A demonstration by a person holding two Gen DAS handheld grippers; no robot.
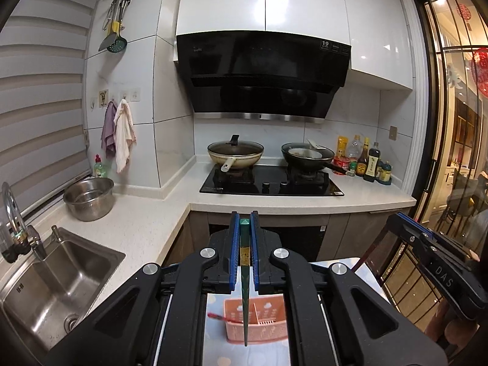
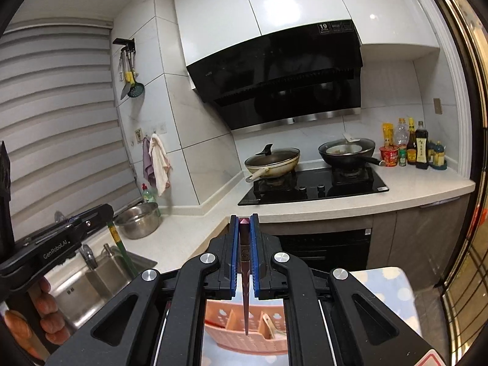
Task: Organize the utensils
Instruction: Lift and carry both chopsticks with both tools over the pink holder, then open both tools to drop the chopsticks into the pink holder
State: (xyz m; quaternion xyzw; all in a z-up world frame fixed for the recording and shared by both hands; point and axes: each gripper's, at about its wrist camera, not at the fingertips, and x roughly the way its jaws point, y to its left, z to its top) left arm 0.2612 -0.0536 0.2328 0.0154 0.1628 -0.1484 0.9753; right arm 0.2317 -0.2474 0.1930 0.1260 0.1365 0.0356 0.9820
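My left gripper [image 1: 244,222] is shut on a green chopstick [image 1: 245,277] that hangs tip-down over a pink slotted utensil basket [image 1: 268,326]. A red chopstick [image 1: 221,317] rests on the basket's left rim. My right gripper [image 2: 244,222] is shut on a dark purple chopstick [image 2: 245,286], tip-down above the same pink basket [image 2: 225,320], which holds a wooden utensil [image 2: 271,324] in a right compartment. The left gripper and its green chopstick [image 2: 120,251] show at the left of the right wrist view; the right gripper body [image 1: 439,262] shows at the right of the left wrist view.
The basket stands on a pale dotted tabletop [image 2: 387,289]. A steel sink [image 1: 58,280] and steel bowl [image 1: 89,198] are on the left. A black hob [image 1: 271,183] holds a lidded wok [image 1: 235,152] and a black pan [image 1: 308,155]. Sauce bottles [image 1: 366,160] stand at the right.
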